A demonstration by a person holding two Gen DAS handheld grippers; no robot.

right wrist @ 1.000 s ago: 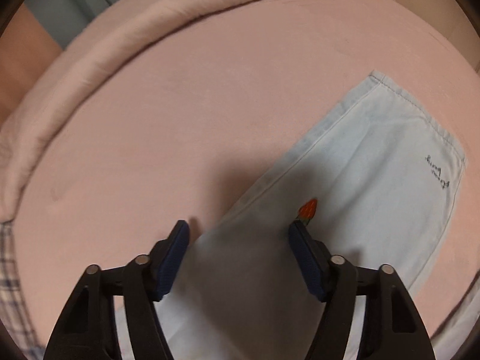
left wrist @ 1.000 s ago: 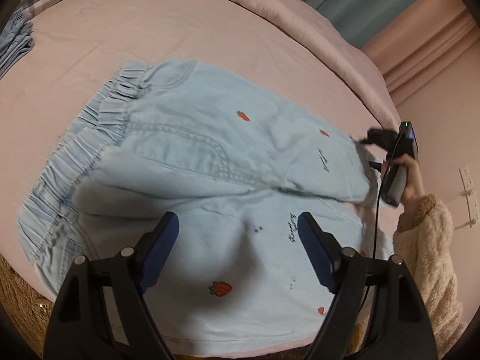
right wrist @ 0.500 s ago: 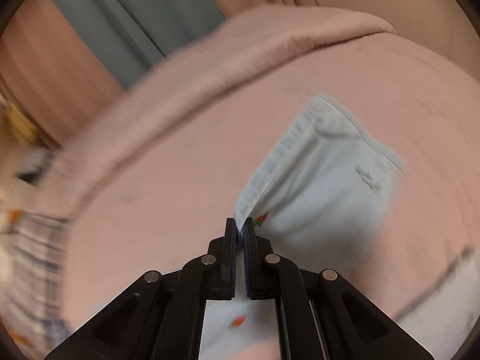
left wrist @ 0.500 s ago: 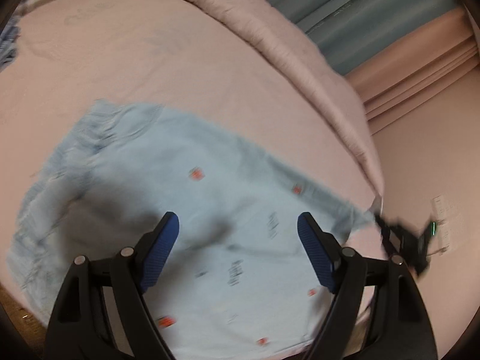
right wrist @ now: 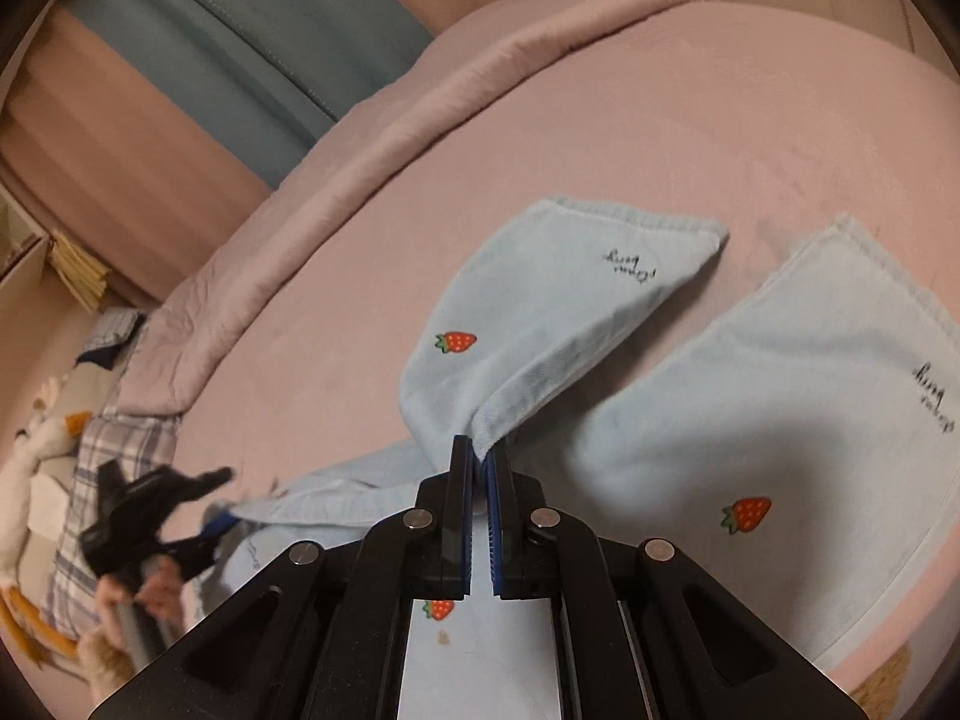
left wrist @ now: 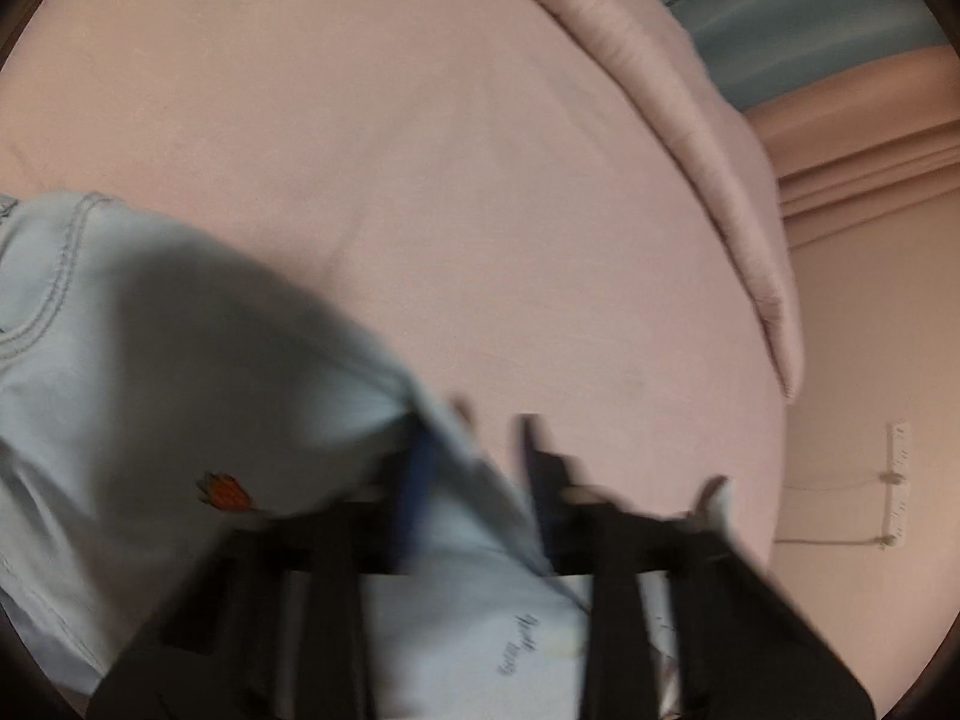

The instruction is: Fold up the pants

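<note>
Right now my right gripper (right wrist: pixel 478 461) is clamped on the lifted pant leg (right wrist: pixel 540 324). Left gripper (left wrist: pixel 474 468) has just been closing with the pants (left wrist: pixel 150 372) fabric between its jaws; that view is blurred, so I judge it clamped. Pants lie toward the bed's (right wrist: pixel 630 120) near edge. Step: leg-over-leg fold. Next, carry both ends across onto the other leg (right wrist: pixel 780 396), edges aligned.

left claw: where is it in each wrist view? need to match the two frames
Left wrist: left claw bottom centre, blurred, light blue pants between its fingers.
Right wrist: left claw at lower left edge, gripping the pants' edge.
Shared landmark: teal curtain, top right in the left view, top left in the right.
</note>
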